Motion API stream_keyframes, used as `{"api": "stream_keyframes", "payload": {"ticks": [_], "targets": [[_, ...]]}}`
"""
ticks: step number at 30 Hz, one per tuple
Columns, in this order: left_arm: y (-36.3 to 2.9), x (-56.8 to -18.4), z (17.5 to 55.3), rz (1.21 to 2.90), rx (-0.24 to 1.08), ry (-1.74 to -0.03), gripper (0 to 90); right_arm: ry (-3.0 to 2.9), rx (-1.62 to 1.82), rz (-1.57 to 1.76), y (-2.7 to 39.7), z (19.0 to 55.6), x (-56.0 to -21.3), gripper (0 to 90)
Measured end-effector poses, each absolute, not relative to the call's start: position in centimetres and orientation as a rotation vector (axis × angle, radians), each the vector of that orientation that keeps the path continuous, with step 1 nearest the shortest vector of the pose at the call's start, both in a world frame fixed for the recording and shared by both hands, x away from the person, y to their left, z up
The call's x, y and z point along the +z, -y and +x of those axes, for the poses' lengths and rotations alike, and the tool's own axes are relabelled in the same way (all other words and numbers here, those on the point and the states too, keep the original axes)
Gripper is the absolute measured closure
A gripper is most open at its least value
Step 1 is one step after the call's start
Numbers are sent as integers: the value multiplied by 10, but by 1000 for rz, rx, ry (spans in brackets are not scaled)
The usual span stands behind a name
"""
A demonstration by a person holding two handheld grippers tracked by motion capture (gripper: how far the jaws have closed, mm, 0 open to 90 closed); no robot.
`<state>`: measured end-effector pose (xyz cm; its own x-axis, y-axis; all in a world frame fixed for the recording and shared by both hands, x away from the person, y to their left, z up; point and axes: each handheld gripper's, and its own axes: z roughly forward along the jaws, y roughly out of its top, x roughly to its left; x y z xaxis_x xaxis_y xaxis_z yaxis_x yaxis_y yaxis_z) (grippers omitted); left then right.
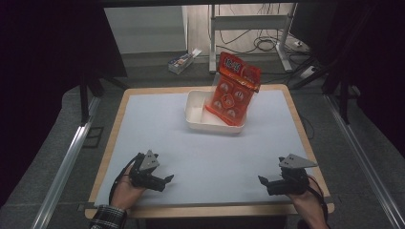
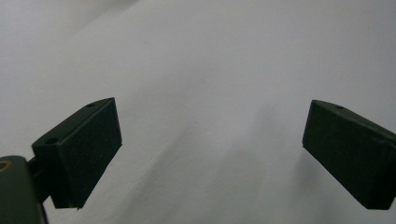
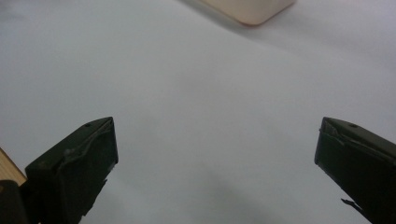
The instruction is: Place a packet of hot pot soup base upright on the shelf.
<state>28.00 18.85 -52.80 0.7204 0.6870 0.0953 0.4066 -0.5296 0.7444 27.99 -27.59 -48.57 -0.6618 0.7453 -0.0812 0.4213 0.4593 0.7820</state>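
Note:
An orange snack bag (image 1: 234,88) stands tilted in a white tray (image 1: 195,113) at the far middle of the table; its top leans out past the tray's right end. My left gripper (image 1: 168,179) rests near the front left edge, held by a hand, jaws wide apart with nothing between them. In the left gripper view the left gripper (image 2: 210,154) hangs over bare white table cover. My right gripper (image 1: 261,181) sits near the front right edge, open and empty. In the right gripper view the right gripper (image 3: 215,168) points toward a corner of the tray (image 3: 252,9).
A white sheet (image 1: 157,129) covers the wooden table (image 1: 114,119), whose rim shows at the edges. Beyond the table are a small box (image 1: 184,60) on the floor, a desk frame (image 1: 248,24) and cables. Metal rails (image 1: 67,162) run along both sides.

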Motion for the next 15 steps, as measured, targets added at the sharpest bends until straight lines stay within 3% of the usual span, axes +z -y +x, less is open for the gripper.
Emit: {"api": "stream_keyframes", "payload": {"ticks": [15], "targets": [[-189,-528,280,2190,490,-828,43,-2340,1034,1037,281,282,-499,0]]}}
